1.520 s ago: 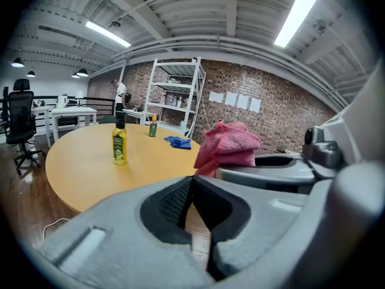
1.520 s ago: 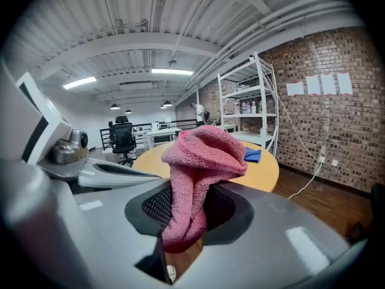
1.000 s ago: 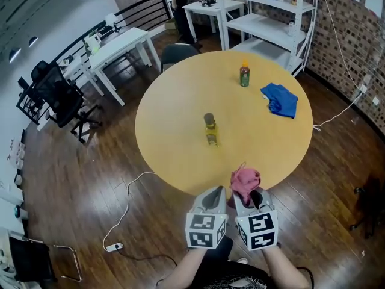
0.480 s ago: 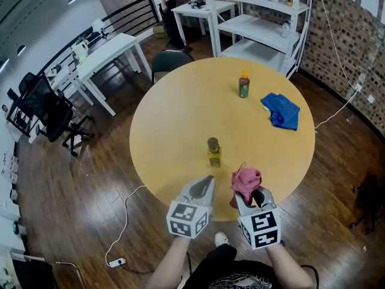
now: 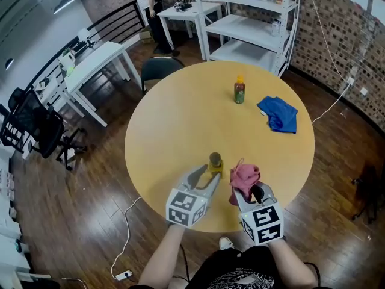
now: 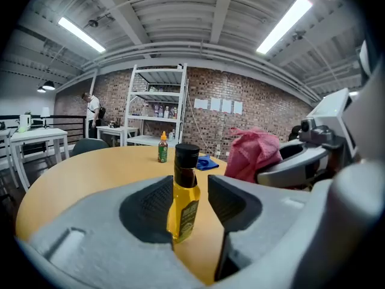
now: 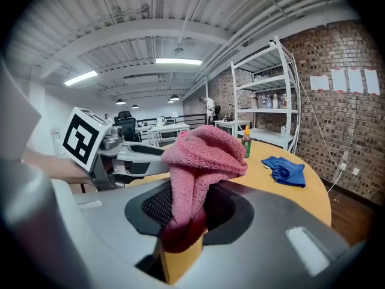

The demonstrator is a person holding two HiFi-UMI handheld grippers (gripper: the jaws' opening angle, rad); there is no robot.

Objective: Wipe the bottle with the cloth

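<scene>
Clamping a fluffy pink cloth (image 5: 245, 177), right tongs (image 5: 248, 192) sit beside left tongs (image 5: 204, 177), just opened around a slim yellow bottle (image 5: 215, 163).

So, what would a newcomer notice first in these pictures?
The pink cloth, clamped in the right claw at the near edge of the round table, catches the eye first. Beside it, the left claw has just been opening its jaws, with the yellow bottle standing between them, not gripped. A blue cloth lies at the far right.
</scene>
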